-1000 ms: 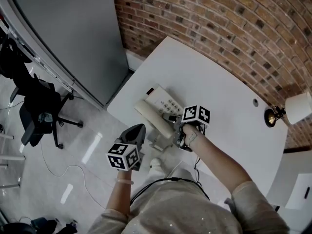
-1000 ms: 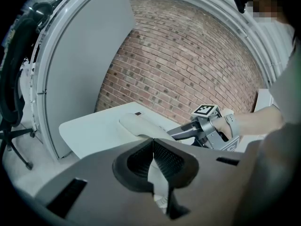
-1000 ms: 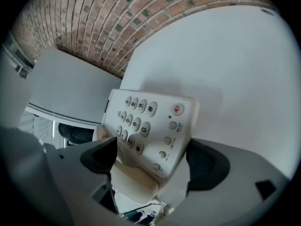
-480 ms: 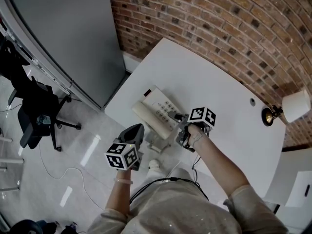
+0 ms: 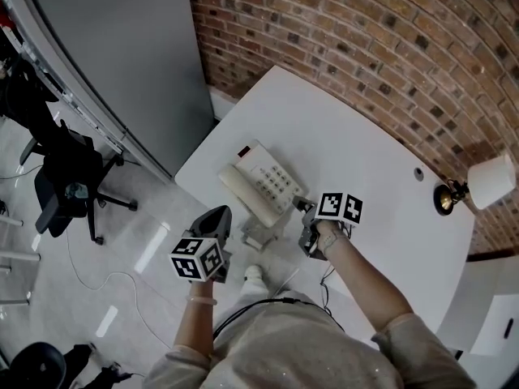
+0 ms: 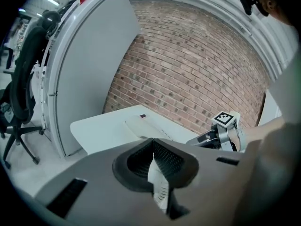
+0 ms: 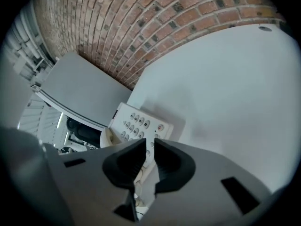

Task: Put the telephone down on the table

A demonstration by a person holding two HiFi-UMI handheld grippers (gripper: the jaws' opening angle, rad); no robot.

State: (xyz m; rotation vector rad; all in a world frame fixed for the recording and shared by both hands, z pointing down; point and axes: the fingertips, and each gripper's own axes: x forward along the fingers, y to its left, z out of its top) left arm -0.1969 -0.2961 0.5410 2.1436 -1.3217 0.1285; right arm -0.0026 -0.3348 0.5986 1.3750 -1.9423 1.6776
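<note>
The cream telephone (image 5: 263,183) lies flat on the white table (image 5: 365,152) near its front left corner, handset on its cradle. My right gripper (image 5: 302,206) hovers just to the right of the phone's near end, not touching it. Its jaws are closing, down to a narrow gap with nothing between them; the right gripper view shows the keypad of the telephone (image 7: 136,122) past the right gripper (image 7: 149,147). My left gripper (image 5: 220,215) is shut and empty, held off the table's edge above the floor. From the left gripper (image 6: 153,142) I see the telephone (image 6: 143,125) ahead.
A brick wall (image 5: 365,31) runs behind the table. A lamp (image 5: 485,181) stands at the table's right end. A grey panel (image 5: 122,55) rises to the left, with an office chair (image 5: 65,186) on the floor beside it. Cables (image 5: 276,288) hang below the table's front edge.
My right gripper has drawn back from the telephone toward the right, and its jaws have gone from wide to nearly together. The telephone stays on the table. The left gripper has barely moved.
</note>
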